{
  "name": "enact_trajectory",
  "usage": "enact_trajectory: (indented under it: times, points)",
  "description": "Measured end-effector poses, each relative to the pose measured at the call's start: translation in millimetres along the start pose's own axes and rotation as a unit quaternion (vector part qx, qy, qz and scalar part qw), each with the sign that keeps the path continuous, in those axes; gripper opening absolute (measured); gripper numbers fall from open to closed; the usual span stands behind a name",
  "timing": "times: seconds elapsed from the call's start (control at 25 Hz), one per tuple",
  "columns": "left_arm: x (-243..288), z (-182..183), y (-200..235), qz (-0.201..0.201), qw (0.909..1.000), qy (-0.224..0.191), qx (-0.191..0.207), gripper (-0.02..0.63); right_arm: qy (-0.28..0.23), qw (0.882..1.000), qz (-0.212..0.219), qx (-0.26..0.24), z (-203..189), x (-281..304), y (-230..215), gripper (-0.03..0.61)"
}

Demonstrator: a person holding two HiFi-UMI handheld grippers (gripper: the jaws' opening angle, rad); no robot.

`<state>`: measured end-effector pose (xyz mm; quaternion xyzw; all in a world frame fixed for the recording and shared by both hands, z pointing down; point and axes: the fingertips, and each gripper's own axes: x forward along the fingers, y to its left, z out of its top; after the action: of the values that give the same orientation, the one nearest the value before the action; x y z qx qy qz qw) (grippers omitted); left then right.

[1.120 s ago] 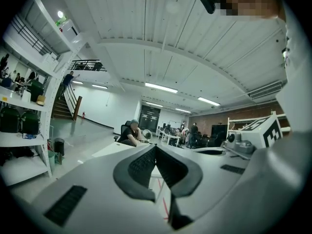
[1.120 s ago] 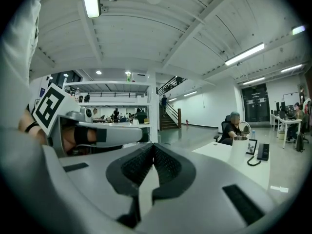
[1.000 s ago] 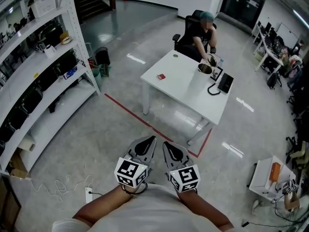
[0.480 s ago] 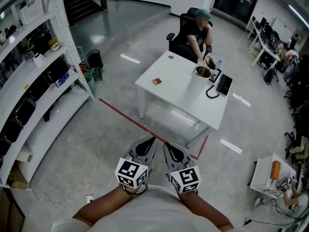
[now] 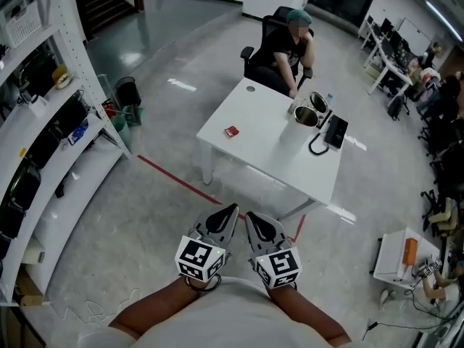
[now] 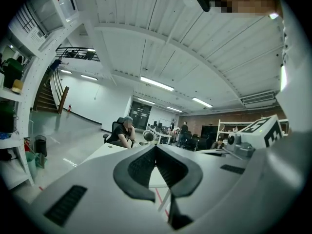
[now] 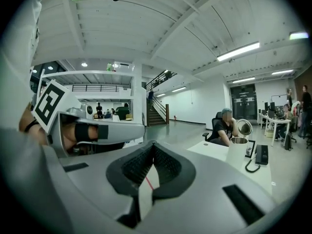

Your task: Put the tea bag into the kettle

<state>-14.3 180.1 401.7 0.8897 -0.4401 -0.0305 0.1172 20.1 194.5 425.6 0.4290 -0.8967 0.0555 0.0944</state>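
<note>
left claw (image 5: 231, 209) and right claw (image 5: 248, 215) are sitting pressed together, empty; tea bag (image 5: 231, 130) far ahead is looking light, floppy, wanting an edge pinch.

The tea bag (image 5: 231, 130) is only a small red patch on the table (image 5: 254, 147), too small to read. What the kettle (image 5: 306, 116) holds cannot be told. The table hides the seated person's (image 5: 279, 46) legs. The left edge cuts off the shelf (image 5: 43, 158). In the left gripper view, the left gripper (image 6: 156, 146) hides most of the kettle.
</note>
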Motion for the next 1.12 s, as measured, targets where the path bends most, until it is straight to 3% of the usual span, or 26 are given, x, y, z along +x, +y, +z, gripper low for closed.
enact_trajectory:
  times: [0.48,1.12]
  points:
    - [31.6,39.6,112.0,-0.023,0.9997,-0.001,-0.007,0.009,0.005,1.000,-0.026,0.013,30.5,106.7,-3.4,0.012]
    - [43.5,50.7,176.3,-0.031,0.9995,-0.001,-0.010,0.008,-0.005,1.000,-0.029,0.007,48.2,174.3,-2.3,0.012]
